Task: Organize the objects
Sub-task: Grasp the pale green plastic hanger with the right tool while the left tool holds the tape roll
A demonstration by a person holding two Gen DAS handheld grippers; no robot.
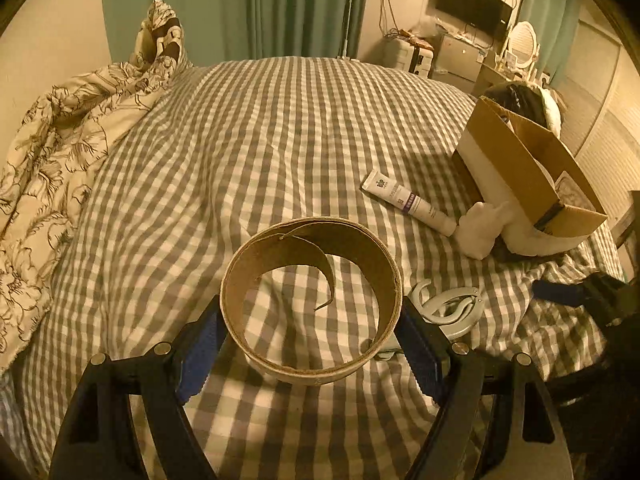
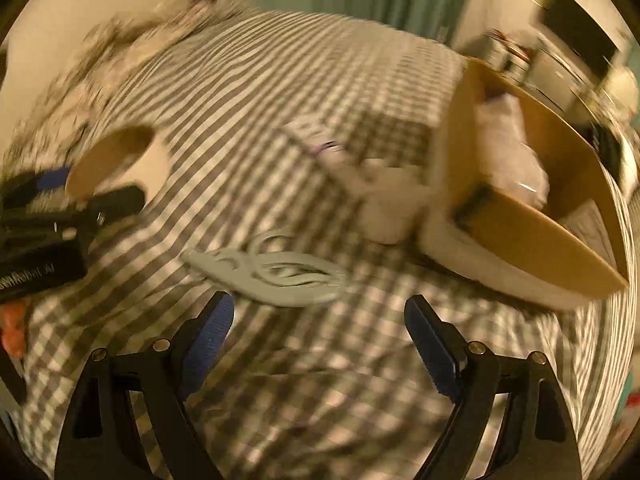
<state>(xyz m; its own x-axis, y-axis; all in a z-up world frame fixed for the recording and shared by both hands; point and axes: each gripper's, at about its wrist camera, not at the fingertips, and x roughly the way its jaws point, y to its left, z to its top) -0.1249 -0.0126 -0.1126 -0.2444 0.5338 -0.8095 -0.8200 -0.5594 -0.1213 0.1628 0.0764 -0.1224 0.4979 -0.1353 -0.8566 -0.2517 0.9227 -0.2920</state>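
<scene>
Between my left gripper's blue pads sits the cardboard ring, clamped from both sides across its width and lifted clear of the checked bedspread. It is a spent tape core: thin brown wall, pale outer face, with a loose inner layer peeling away in a curl. That wall is flimsy, so I judge the squeeze should stay light, only enough to keep it from slipping, or the hoop will buckle into an oval.

My right gripper is empty, its jaws wide apart, hanging over the bed just short of the grey hanger, which lies flat on the cloth. That view is smeared, so fine detail escapes me.

The cardboard box stands open towards the bed's right edge, something white bundled against its near wall. A white tube lies just beside it. The ring probably belongs in that box, so I would carry it level over the near wall and let go low inside, clear of the flap.
</scene>
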